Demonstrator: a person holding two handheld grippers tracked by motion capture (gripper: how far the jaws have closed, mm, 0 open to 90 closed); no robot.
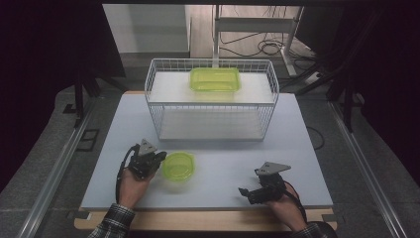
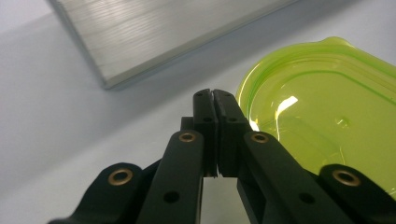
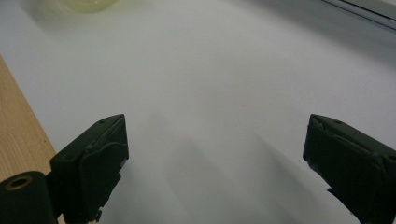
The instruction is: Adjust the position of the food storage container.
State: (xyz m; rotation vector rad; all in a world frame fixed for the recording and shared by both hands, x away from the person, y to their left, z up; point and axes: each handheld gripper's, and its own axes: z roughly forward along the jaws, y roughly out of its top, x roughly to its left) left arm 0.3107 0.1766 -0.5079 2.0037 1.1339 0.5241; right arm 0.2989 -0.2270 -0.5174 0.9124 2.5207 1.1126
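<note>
My left hand-held gripper [image 2: 212,100] has its jaws pressed together, holding nothing, tips just beside the lid's [image 1: 178,165] rim. Shut like this, it could only shove the lid across the desk [image 1: 297,148] rather than grip it; I judge the slick plastic would skate off. My right hand-held gripper [image 1: 253,192] rests wide apart near the front right corner. The lid is yellow-green, translucent, rounded, lying flat near the front left, before the basket [image 1: 153,106].
</note>
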